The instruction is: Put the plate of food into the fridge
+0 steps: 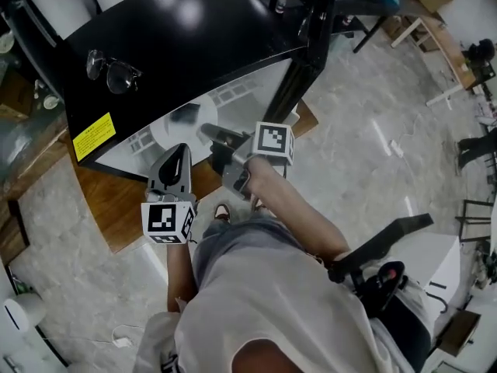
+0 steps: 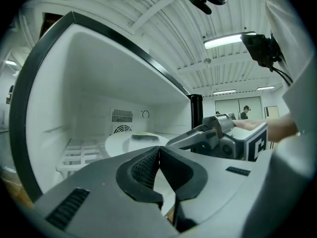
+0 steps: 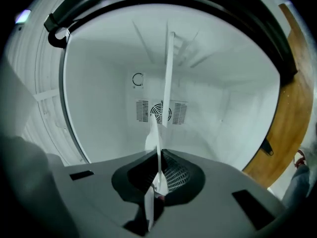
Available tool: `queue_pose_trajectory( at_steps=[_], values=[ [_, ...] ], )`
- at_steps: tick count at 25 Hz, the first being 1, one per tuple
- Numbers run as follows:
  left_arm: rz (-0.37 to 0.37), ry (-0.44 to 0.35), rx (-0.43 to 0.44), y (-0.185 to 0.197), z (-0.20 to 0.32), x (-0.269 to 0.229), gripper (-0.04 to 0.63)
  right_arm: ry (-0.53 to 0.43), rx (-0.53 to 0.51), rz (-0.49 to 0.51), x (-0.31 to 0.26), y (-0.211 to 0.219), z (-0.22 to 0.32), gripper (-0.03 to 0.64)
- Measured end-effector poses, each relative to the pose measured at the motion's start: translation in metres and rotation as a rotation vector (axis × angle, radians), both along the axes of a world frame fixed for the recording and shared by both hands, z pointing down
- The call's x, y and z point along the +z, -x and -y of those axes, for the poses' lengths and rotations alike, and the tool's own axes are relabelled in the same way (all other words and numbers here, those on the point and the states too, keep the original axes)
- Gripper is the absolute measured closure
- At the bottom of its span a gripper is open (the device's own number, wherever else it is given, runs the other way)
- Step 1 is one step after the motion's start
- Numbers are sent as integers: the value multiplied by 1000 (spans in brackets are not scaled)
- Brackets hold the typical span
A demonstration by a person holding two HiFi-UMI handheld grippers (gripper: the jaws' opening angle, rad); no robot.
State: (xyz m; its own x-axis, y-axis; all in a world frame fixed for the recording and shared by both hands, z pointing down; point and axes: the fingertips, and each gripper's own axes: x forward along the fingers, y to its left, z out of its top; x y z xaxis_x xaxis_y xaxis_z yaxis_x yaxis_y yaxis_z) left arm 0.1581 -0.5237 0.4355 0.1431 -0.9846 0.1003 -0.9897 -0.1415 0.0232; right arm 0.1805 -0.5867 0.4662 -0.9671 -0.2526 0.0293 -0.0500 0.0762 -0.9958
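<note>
A white plate [image 1: 172, 129] with dark food [image 1: 185, 115] is inside the open black fridge [image 1: 194, 29], over its white shelf. My right gripper [image 1: 211, 136] is shut on the plate's near rim. In the right gripper view the plate [image 3: 167, 83] shows edge-on, its rim pinched between the jaws of the right gripper [image 3: 159, 175]. My left gripper [image 1: 180, 154] is just outside the fridge opening, to the plate's left, shut and empty. The left gripper view shows the left gripper [image 2: 159, 155] closed, the plate [image 2: 133, 140] beyond it and the right gripper [image 2: 218, 133] beside it.
Eyeglasses [image 1: 112, 72] lie on the fridge top, near a yellow label [image 1: 93, 136]. The fridge door [image 1: 307, 53] stands open at the right. A wire rack [image 2: 74, 155] and a fan vent [image 3: 161, 112] are inside. The fridge stands on a wooden board [image 1: 109, 200]. A chair [image 1: 380, 263] is behind me.
</note>
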Motion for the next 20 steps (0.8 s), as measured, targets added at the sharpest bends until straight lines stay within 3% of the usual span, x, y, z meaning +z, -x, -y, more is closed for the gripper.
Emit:
queue_pose_trajectory(
  at_steps=[7,11,20],
  values=[
    [46,19,-12,-6,11,2,575,11,-43,6,-5,23,15,588],
    [27,12,24,-10,18,5,575,16,-43,25,-6,23,17,588],
    [70,4,29,-16,30,12,575,45,-57,63,-10,26,19,584]
  ],
)
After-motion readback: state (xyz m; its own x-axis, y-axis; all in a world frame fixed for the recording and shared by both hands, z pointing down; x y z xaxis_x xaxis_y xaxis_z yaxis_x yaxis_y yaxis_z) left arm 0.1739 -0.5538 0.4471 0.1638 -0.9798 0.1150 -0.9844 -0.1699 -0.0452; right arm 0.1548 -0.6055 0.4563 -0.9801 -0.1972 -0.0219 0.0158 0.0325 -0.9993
